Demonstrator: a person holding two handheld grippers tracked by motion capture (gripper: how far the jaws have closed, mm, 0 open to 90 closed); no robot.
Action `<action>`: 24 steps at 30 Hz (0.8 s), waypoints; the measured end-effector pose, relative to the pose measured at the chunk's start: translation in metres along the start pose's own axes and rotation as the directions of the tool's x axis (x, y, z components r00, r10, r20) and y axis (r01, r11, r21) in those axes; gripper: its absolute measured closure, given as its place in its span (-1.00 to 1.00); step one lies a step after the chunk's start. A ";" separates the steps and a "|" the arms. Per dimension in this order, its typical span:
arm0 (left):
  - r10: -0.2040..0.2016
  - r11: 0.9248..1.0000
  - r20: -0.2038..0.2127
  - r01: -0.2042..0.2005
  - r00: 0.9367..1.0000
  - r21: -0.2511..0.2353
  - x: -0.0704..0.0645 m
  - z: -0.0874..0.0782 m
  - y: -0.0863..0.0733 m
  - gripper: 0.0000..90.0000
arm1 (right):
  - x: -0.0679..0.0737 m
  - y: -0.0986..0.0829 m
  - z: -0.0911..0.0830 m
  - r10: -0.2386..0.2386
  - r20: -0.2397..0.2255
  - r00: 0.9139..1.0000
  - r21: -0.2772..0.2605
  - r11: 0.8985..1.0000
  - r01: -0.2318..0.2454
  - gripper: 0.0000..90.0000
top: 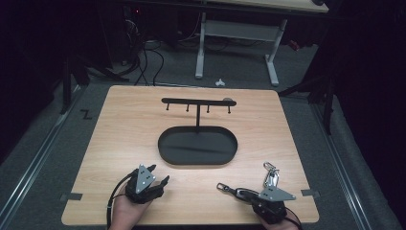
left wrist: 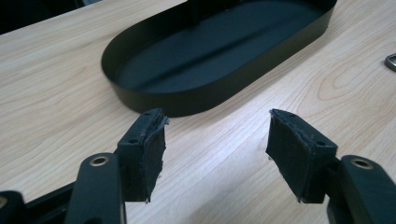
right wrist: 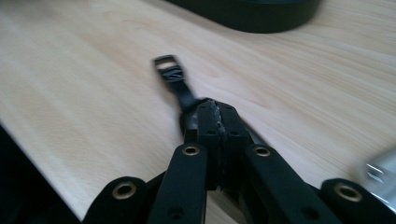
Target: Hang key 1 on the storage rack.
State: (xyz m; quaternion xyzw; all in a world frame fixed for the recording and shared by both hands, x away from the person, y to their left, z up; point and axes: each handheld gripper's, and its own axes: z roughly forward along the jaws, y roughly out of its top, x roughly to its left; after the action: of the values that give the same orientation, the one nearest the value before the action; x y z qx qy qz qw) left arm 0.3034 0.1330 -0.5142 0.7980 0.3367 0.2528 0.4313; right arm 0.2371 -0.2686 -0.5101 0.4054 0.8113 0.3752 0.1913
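Note:
A black stand has an oval tray (top: 165, 154) as its base and a T-shaped bar with small hooks (top: 197, 101) above it. My left gripper (top: 159, 174) rests at the front left, open and holding nothing. In the left gripper view its pads (left wrist: 152, 149) stand wide apart just short of the tray wall (left wrist: 187, 105). My right gripper (top: 249, 195) lies at the front right, pointing left. Its jaws (right wrist: 217, 106) are shut on a black strap (right wrist: 180, 91) that ends in a metal buckle (right wrist: 165, 61). The strap (top: 230, 189) lies flat on the table.
A silver link bracelet (top: 270, 173) lies just behind my right gripper, blurred at the edge of the right gripper view (right wrist: 380, 170). The wooden table (top: 129, 124) ends close behind both hands. Grey carpet, cables and a white desk frame (top: 237, 31) lie beyond.

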 end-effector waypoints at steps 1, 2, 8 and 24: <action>-0.003 1.000 -0.003 0.003 1.000 -0.003 0.001 -0.002 -0.001 -0.17 | 0.004 0.002 0.006 -0.023 -0.014 1.000 0.016 1.000 0.024 0.99; -0.009 1.000 -0.008 0.009 1.000 -0.002 0.003 -0.004 -0.002 -0.17 | 0.006 0.002 0.009 -0.035 -0.022 0.999 0.026 0.999 0.036 0.99; -0.028 1.000 -0.025 0.028 0.999 -0.003 0.008 -0.011 -0.008 -0.16 | 0.012 0.009 0.023 -0.069 -0.038 0.997 0.056 0.996 0.071 0.99; -0.043 0.999 -0.057 0.043 0.997 0.010 0.014 -0.024 -0.018 -0.16 | -0.010 0.018 0.037 -0.009 -0.006 1.000 0.050 0.999 0.010 0.95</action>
State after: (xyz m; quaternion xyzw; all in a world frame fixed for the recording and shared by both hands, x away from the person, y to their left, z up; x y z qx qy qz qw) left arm 0.2900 0.1630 -0.5160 0.7853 0.3673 0.2643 0.4225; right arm 0.2754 -0.2525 -0.5202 0.4052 0.8230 0.3548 0.1804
